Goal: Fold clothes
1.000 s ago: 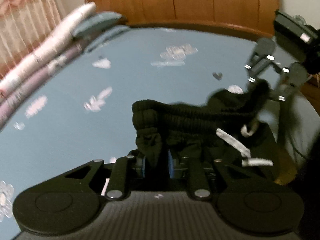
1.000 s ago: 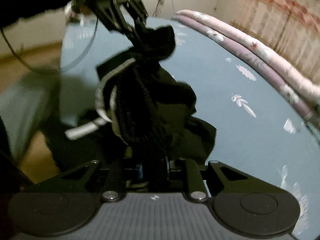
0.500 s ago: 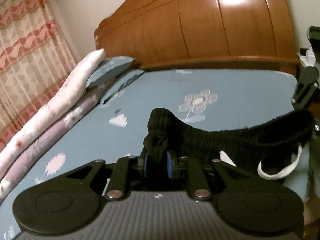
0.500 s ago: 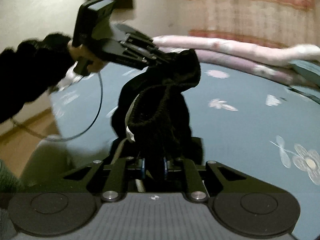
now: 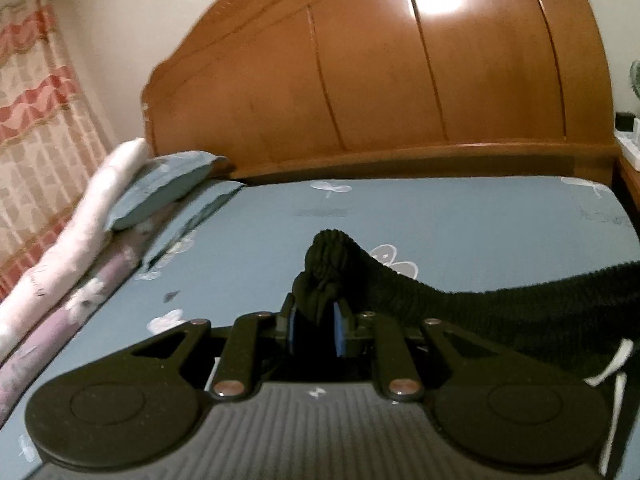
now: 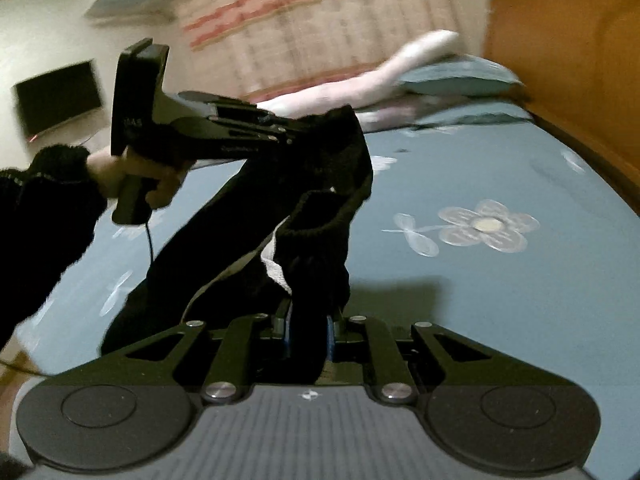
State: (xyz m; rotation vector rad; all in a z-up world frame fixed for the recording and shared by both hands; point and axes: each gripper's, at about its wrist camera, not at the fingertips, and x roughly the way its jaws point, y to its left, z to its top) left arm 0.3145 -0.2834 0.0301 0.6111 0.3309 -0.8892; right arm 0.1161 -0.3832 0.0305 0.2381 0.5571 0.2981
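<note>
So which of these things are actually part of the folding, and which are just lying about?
Part of the job:
- black garment, ribbed waistband and white drawstring
- left claw, shut on the waistband
- right claw, shut on it too
- bed sheet, the folding surface

Just lying about:
- pillow
- rolled quilt
- headboard
- curtain
- dark screen

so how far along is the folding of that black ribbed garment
Early. Done: the black ribbed-knit garment with white drawstrings is picked up off the blue flowered bedsheet. In hand: the left gripper and right gripper are each shut on a bunch of its waistband, holding it stretched between them above the bed. Left: laying it flat and making every fold; no crease shows yet.
</note>
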